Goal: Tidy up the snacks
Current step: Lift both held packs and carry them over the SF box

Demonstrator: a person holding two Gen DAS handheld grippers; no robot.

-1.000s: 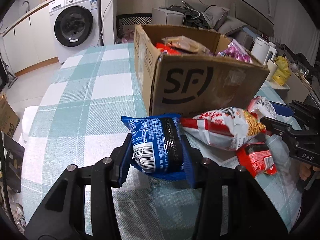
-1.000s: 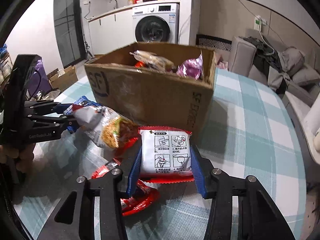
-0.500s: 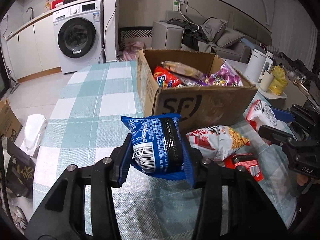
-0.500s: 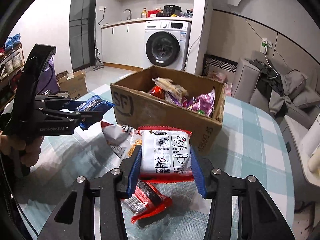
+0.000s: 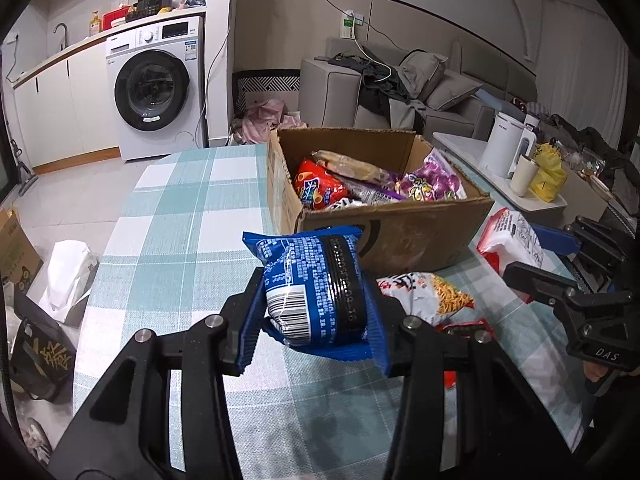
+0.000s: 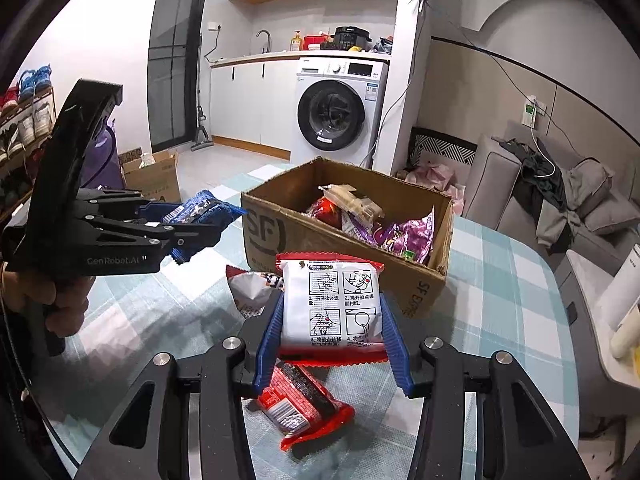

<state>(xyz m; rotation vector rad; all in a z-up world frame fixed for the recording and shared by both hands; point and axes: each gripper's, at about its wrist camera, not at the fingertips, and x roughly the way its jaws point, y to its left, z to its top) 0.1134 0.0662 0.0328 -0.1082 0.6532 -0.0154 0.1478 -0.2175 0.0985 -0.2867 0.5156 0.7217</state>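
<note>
A: Left gripper [image 5: 314,306] clamps the blue snack packet [image 5: 316,288], right gripper [image 6: 331,334] clamps the white-and-red packet [image 6: 330,308].

B: Both above the table, short of the cardboard box [image 5: 400,236] rim; checked tablecloth [image 5: 180,208] left lies bare.

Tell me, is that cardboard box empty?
No. The cardboard box is open-topped and already holds several snack packets, red and purple among them.

— What stands beyond the checked bench [image 5: 188,216]?
— A white washing machine [image 5: 154,88] under a counter, and a grey sofa [image 5: 424,92] heaped with clothes.
— And to the side?
— A white kettle [image 5: 506,146] beside a yellow bag [image 5: 550,174] on a low table.
</note>
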